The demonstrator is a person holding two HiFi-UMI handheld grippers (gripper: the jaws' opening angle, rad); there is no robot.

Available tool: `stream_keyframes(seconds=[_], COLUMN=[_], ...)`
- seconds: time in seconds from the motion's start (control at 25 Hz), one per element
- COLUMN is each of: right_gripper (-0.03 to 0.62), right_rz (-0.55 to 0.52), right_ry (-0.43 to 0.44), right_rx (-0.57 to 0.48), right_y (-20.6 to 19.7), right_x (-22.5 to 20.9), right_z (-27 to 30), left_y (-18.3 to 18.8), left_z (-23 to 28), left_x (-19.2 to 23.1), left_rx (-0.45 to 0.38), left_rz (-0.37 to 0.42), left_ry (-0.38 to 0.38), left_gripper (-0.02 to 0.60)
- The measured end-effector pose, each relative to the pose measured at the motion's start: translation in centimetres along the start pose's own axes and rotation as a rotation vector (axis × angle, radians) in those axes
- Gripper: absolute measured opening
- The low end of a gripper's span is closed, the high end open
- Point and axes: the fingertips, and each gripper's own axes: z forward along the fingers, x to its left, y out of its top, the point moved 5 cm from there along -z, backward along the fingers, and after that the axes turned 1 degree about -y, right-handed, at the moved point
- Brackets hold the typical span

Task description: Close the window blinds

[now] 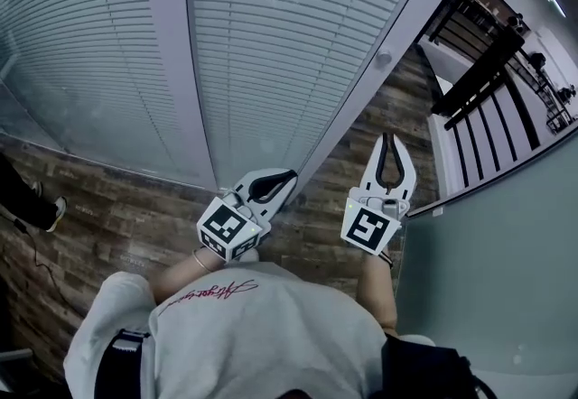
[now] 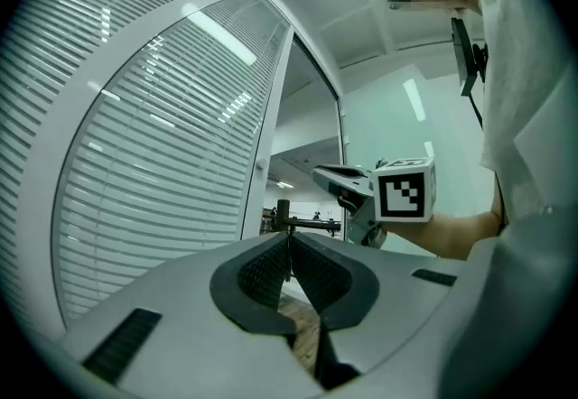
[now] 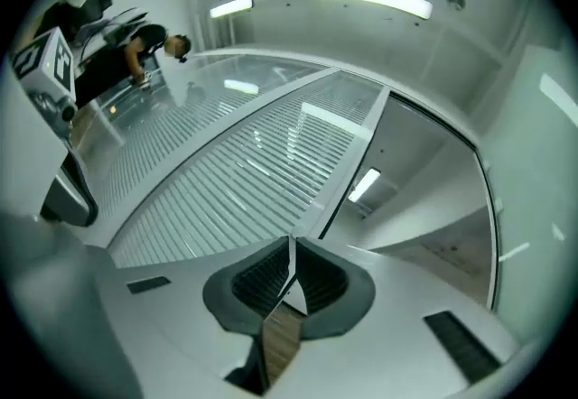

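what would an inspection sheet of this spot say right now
surface: wood-plank floor, bare where it shows
job's things: window blinds hang down behind the glass panes; neither gripper touches them
clutter: nothing seen
grippers: left gripper jaws together, nothing between them; right gripper jaws together, nothing between them; both point toward the glazed wall
cables: nothing seen
surroundings: round knob on the white frame; dark railing beyond the opening at right; another person's shoe at the left edge
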Motion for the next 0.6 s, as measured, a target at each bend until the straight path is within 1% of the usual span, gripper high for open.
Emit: stream_keyframes(seconds=[0.12, 0.2, 0.28, 0.4, 0.6], right_gripper=[0.031, 0.029, 0.029, 0.028, 0.021], right_rz=[0.150, 0.210, 0.200, 0.183, 0.298], right_ry=[0.039, 0.092, 0.132, 0.151, 0.176], right_rx=[-0.006, 0.016, 0.045, 0.077, 0.059], right_y=[0.9, 1.1, 1.4, 2.2, 3.8], right_x=[1.0, 2.3, 2.7, 2.7, 2.5], right_z=[-2.9, -5.7, -9.1, -13.6, -18.0], left_y=[0.8, 0.4, 0.4, 0.6, 1.4], left_z=[-1.4, -2.9, -4.6, -6.9, -9.8], left_x=[-1.4, -2.9, -5.2, -8.7, -12.5], left_rx=[-0.008, 0.003, 0.010, 0.015, 0.003], left_rz=[-0.023, -0.028, -0.003, 0.039, 0.042], left_ry=[0.028, 0.045, 0.066, 0.083, 0.102], left_gripper=[0.020, 0.020, 0.020, 0.020, 0.020])
